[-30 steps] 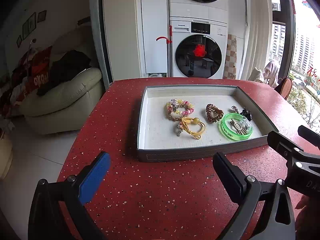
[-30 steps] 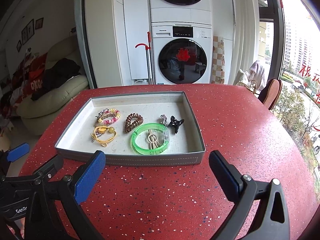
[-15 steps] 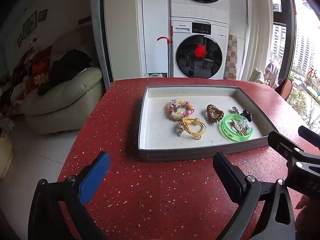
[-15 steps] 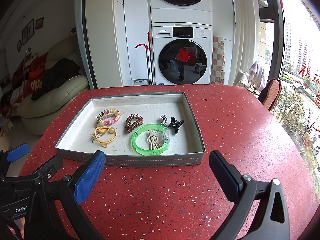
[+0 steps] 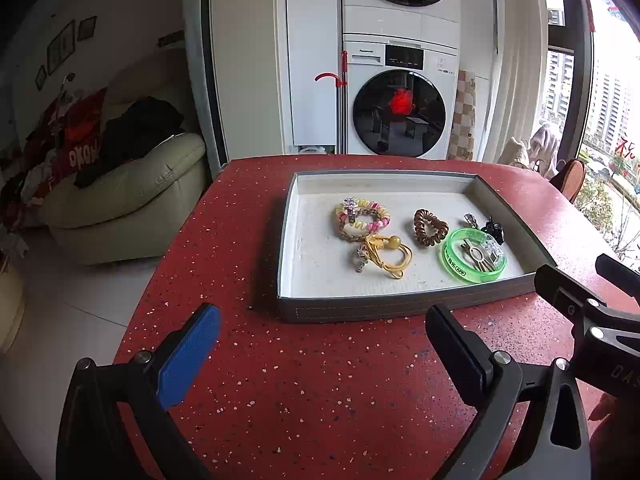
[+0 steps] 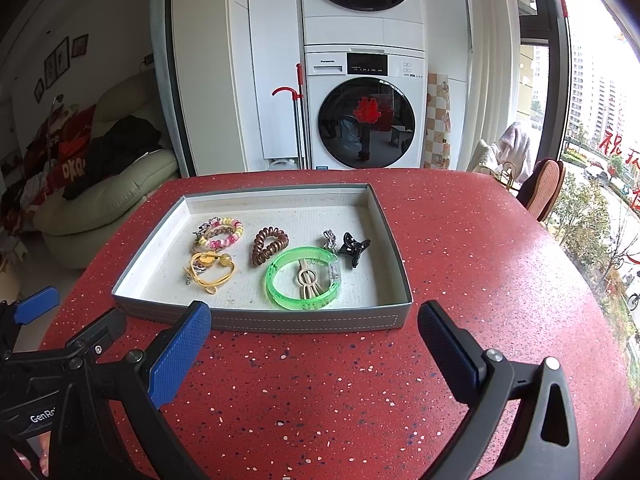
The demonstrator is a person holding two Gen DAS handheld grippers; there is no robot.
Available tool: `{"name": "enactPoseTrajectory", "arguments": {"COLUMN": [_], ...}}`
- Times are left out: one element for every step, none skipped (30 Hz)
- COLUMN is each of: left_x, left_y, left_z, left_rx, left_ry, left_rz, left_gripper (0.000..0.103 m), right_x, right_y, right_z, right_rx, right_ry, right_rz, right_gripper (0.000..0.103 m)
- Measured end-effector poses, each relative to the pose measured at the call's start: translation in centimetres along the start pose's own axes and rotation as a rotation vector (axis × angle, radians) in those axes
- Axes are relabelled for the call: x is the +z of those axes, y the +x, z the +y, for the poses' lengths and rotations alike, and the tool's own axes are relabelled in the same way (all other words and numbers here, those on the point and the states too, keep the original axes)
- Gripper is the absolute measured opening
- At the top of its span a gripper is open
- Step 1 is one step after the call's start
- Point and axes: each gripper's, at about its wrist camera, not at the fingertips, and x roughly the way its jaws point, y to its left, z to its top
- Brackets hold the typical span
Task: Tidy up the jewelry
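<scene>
A grey tray (image 5: 400, 308) (image 6: 304, 322) sits on the red speckled table (image 5: 320, 380). It holds a pink and yellow coil bracelet (image 5: 362, 220) (image 6: 220, 232), a yellow hair tie (image 5: 386, 254) (image 6: 210, 270), a brown coil hair tie (image 5: 430, 228) (image 6: 270, 245), a green bangle (image 5: 474, 256) (image 6: 304, 278) around a beige clip (image 6: 308, 278), a small silver piece (image 6: 330, 238) and a black claw clip (image 5: 492, 230) (image 6: 354, 249). My left gripper (image 5: 320, 352) and right gripper (image 6: 314, 348) are both open and empty, held just in front of the tray's near wall.
A stacked washer and dryer (image 6: 364, 112) and a red-handled mop (image 6: 296, 120) stand behind the table. A cream sofa (image 5: 128, 196) with clothes is at the left. A wicker chair (image 6: 544, 188) stands by the window at the right.
Both grippers stay open. The views have barely shifted; the tray and its contents have not moved.
</scene>
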Motion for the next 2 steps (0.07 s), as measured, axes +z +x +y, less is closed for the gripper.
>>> {"name": "enactPoseTrajectory", "arguments": {"left_x": [-0.01, -0.01], "left_y": [-0.03, -0.03], "left_z": [-0.05, -0.04], "left_rx": [-0.001, -0.003], "left_ry": [0.002, 0.002], "left_rz": [-0.001, -0.001], "left_gripper": [0.103, 0.103], "right_x": [0.00, 0.01], "right_y": [0.01, 0.01], "right_z": [0.01, 0.05], "right_rx": [0.000, 0.000], "right_ry": [0.000, 0.000], "right_rz": [0.000, 0.000], "right_gripper": [0.103, 0.103]}}
